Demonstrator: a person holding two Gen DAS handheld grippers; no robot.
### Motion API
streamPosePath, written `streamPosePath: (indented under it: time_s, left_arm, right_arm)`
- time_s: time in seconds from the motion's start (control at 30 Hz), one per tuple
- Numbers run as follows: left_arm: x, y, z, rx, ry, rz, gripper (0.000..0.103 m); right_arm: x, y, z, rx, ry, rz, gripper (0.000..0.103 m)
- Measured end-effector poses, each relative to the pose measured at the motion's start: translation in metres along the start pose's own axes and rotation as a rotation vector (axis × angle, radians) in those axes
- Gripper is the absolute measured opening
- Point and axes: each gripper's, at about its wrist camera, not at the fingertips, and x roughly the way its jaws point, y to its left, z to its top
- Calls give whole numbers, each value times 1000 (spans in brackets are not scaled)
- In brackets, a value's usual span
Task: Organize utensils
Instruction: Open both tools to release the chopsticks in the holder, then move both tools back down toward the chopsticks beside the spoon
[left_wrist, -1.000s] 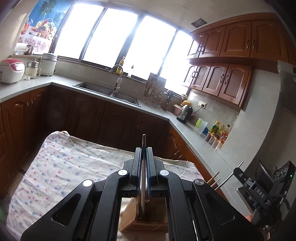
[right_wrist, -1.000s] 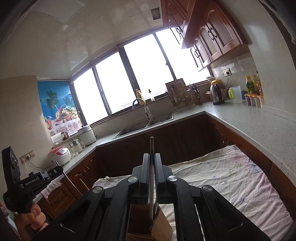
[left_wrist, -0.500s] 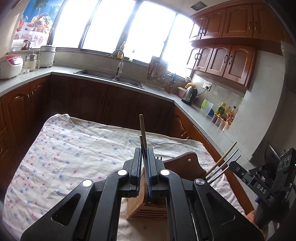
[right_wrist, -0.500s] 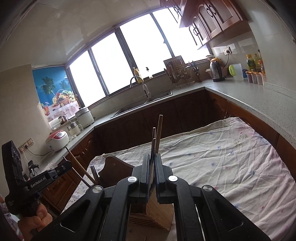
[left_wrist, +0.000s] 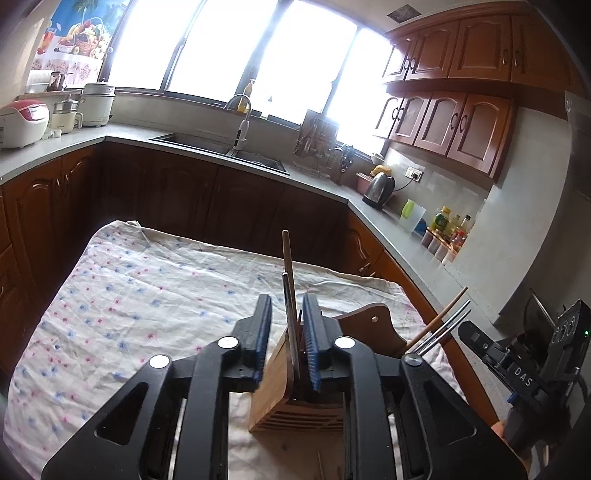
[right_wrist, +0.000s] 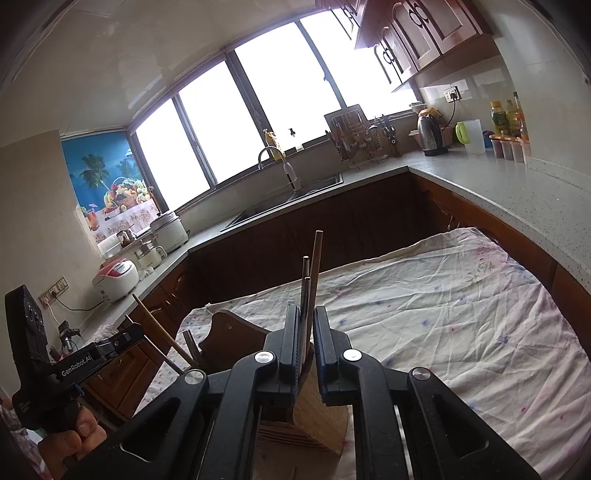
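At lower centre of both wrist views, a wooden utensil block (left_wrist: 291, 402) stands on the cloth-covered worktop (left_wrist: 147, 295). The left hand-held gripper (left_wrist: 287, 325) and right hand-held gripper (right_wrist: 305, 332) are both opening, jaws slightly apart, chopsticks (left_wrist: 290, 295) standing between them in the block, pads off them

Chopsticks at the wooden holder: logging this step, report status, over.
Left gripper and right gripper jaws opening. Chopsticks stand in wooden holder between them. Nothing blocking.
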Motion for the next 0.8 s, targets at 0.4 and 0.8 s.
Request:
streamPosePath:
  time_s: [0.4, 0.8]
  left_arm:
    - [-42, 13, -22, -23, -8, 72, 90]
    - [-83, 28, -65, -36, 45, 92, 90]
  right_arm:
    - [-45, -11, -7, 50, -73, 37, 93]
    - [-81, -11, -38, 70, -29, 46, 94]
